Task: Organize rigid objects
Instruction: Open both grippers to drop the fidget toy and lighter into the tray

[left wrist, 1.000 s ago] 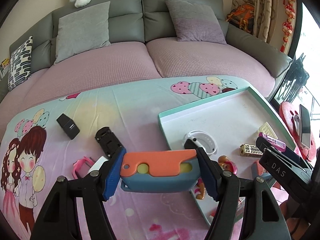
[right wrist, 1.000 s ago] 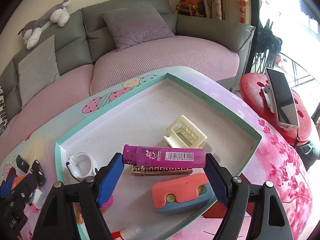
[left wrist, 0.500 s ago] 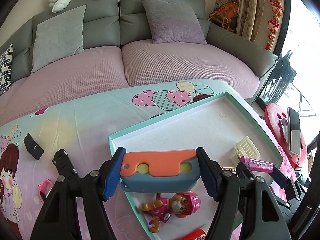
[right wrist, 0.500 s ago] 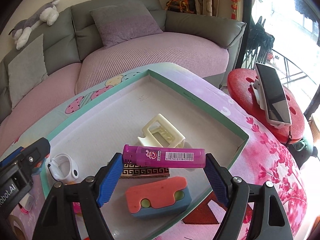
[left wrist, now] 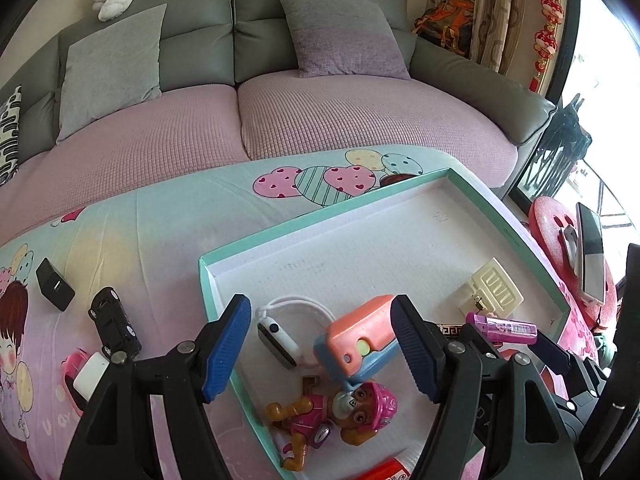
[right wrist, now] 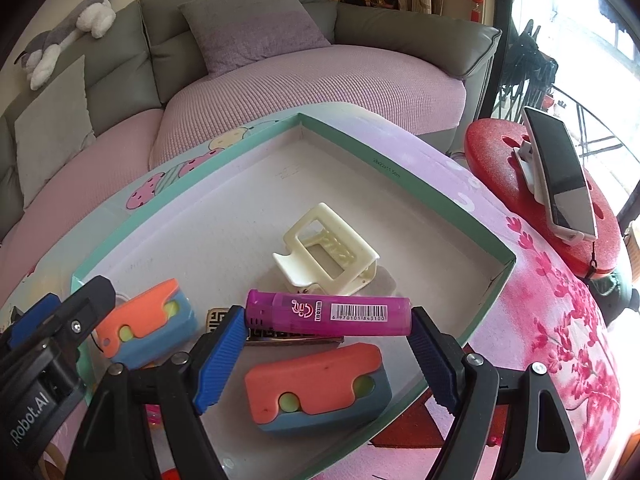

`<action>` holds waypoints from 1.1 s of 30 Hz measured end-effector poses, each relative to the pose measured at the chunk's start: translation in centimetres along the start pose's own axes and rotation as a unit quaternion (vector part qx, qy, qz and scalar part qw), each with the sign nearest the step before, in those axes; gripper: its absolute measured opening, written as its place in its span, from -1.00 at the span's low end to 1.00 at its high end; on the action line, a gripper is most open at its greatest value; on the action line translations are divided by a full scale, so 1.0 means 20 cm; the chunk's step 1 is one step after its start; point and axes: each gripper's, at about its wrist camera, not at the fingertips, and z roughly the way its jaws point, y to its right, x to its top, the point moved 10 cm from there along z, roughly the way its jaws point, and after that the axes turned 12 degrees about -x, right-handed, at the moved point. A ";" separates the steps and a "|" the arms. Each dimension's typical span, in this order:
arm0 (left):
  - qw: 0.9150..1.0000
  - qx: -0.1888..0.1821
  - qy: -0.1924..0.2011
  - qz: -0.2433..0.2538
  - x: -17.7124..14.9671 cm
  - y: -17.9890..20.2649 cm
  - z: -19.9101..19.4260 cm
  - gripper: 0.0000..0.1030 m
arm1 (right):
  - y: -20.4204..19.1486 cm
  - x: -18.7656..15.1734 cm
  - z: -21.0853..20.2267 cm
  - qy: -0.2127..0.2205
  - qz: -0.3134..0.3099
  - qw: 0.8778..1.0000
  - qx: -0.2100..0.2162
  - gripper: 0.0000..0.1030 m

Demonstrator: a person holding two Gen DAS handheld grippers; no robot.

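Drop step: left gripper (left wrist: 320, 344) open, orange-and-blue plastic block (left wrist: 356, 344) released into teal-rimmed cardboard tray (right wrist: 400, 168). Right gripper (right wrist: 328, 344) clamps purple lighter (right wrist: 328, 314); next, release it at 12 o'clock.

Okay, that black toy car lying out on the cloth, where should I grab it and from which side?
Take the black toy car across its narrow body at mid-length, coming from above. It lies flat and long on the cloth, both long sides free; keep clear of the white block at its near end.
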 end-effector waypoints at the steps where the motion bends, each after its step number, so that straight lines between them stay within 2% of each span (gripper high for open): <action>1: 1.000 0.001 0.000 -0.002 0.00 -0.01 -0.01 0.43 | 0.00 0.00 0.00 0.000 -0.001 1.000 0.001 0.63; 3: 1.000 0.006 0.001 -0.006 -0.01 -0.03 -0.03 0.43 | -0.01 0.00 0.00 0.001 -0.002 1.000 0.004 0.67; 6: 1.000 0.013 0.005 -0.020 -0.01 -0.09 -0.07 0.44 | -0.03 0.00 -0.01 0.003 -0.004 1.000 0.010 0.89; 8: 0.999 0.021 0.009 -0.032 -0.01 -0.14 -0.10 0.61 | -0.04 0.00 -0.01 0.007 -0.006 1.000 0.014 0.98; 9: 0.999 0.026 0.010 -0.039 -0.02 -0.18 -0.12 0.80 | -0.05 0.00 -0.02 0.009 -0.007 1.000 0.014 0.98; 16: 0.993 0.069 0.014 -0.100 -0.08 -0.45 -0.23 0.82 | -0.10 0.01 -0.06 0.023 -0.017 0.999 0.013 1.00; 25: 0.972 0.132 0.023 -0.190 -0.26 -0.85 -0.42 0.82 | -0.26 0.06 -0.24 0.085 -0.039 0.995 0.037 1.00; 33: 0.951 0.190 0.043 -0.238 -0.39 -1.12 -0.66 0.82 | -0.48 0.04 -0.40 0.124 -0.064 0.986 0.090 1.00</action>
